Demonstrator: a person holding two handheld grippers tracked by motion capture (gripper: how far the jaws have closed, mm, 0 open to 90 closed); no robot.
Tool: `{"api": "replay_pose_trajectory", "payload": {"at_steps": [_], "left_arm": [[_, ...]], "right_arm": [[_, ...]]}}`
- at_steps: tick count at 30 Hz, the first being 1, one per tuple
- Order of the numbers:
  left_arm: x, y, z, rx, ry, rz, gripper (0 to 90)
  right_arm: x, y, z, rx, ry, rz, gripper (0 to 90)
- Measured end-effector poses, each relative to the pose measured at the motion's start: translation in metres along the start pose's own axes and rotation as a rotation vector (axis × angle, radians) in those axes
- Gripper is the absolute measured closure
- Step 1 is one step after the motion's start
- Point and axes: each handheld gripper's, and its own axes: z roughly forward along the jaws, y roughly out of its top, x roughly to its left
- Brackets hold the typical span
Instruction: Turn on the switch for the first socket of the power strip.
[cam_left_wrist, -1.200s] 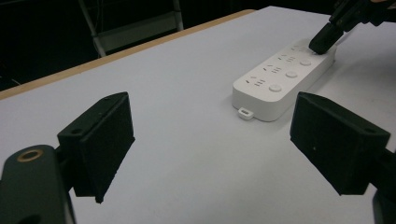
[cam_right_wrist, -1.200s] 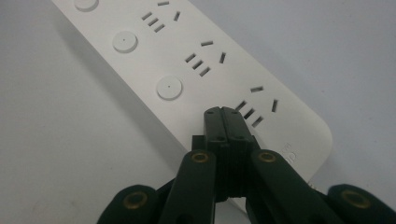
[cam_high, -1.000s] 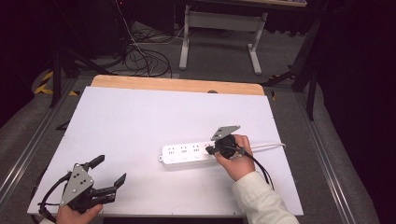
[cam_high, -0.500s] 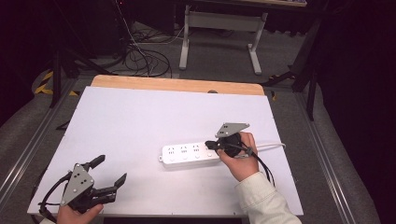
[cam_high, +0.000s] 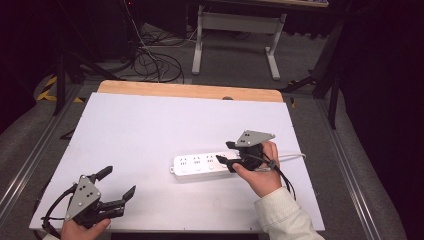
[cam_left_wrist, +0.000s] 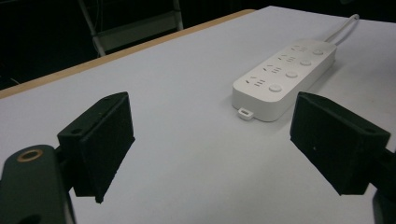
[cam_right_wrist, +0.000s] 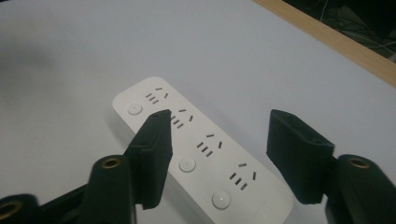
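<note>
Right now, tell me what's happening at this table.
A person holds a two-jaw gripper in each hand at a white-topped table. The right gripper hovers over the cable end of a white plastic four-socket power strip lying flat on the table; its jaws have just been opening and now stand apart above the strip, pressing on nothing. The left gripper waits open near the table's front left corner, apart from the strip, with nothing between its fingers.

1. I find no legible text, brand or number on the power strip (cam_right_wrist: 201, 154); its top carries only socket slots and plain round buttons.
2. A faint mark near its cord end is too small to read.
</note>
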Motion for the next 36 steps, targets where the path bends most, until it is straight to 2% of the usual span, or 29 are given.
{"api": "replay_pose_trajectory", "payload": {"at_steps": [14, 21, 26, 36], "left_arm": [[0.001, 0.0, -0.001, -0.001, 0.003, 0.004, 14.1], [0.0, 0.0, -0.001, -0.002, 0.004, 0.004, 14.0], [0.0, 0.0, -0.001, -0.006, 0.003, -0.002, 14.0], [0.0, 0.0, -0.002, -0.013, -0.001, 0.0, 13.8]], "right_arm": [[0.004, -0.003, -0.03, -0.097, -0.02, 0.027, 20.3], [0.008, -0.012, -0.049, -0.148, -0.025, 0.052, 16.2], [0.009, -0.022, -0.062, -0.179, -0.011, 0.075, 10.8], [0.014, -0.052, -0.082, -0.219, -0.017, 0.114, 9.1]]}}
